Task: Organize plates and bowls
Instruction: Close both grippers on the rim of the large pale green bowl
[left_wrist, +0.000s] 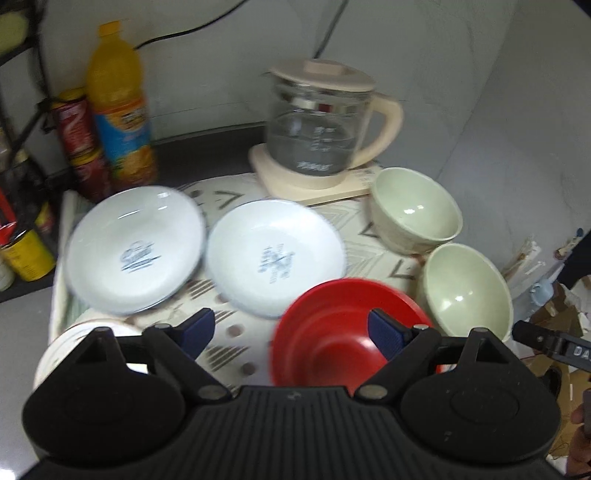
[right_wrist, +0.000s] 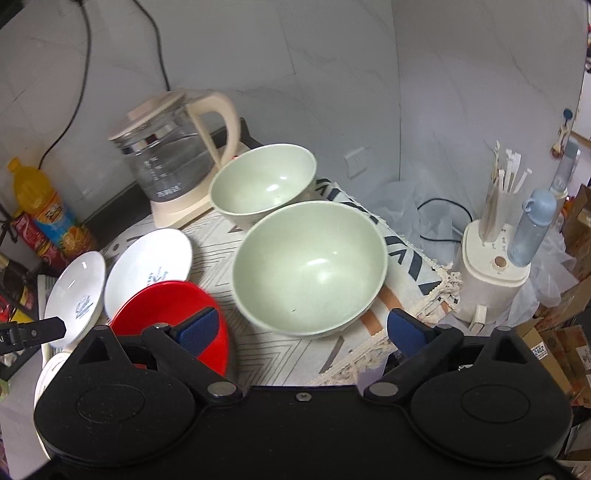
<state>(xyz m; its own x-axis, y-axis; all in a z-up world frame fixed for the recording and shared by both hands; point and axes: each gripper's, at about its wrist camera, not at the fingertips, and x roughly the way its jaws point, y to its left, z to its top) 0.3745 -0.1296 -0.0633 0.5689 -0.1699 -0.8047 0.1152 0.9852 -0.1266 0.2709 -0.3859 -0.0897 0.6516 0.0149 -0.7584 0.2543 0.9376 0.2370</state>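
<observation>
Cream-and-grey patterned cloth (right_wrist: 221, 236) with a fringed edge covers the counter and carries all the dishes. At its back stands a clear glass kettle (left_wrist: 317, 140) with a beige lid and handle, on a beige base. The nearer pale green bowl (right_wrist: 310, 269) sits upright just beside the farther pale green bowl (right_wrist: 262, 184), the two close to the cloth's right edge; whether their rims touch is unclear. Two white plates with blue prints lie on the left half: the left white plate (left_wrist: 133, 251) and the right white plate (left_wrist: 275, 256), side by side. A glossy red bowl (left_wrist: 343, 332) rests in front of the right white plate, overlapping its near edge.

The left gripper (left_wrist: 295, 330) hangs above the cloth with its blue-padded fingers (left_wrist: 386, 334) spread wide, the right pad over the red bowl's hollow, gripping nothing. The right gripper (right_wrist: 303, 328) is likewise spread wide and empty, its tongs flanking the near rim of the nearer green bowl.

An orange juice bottle (left_wrist: 120, 107) stands at the back left.
</observation>
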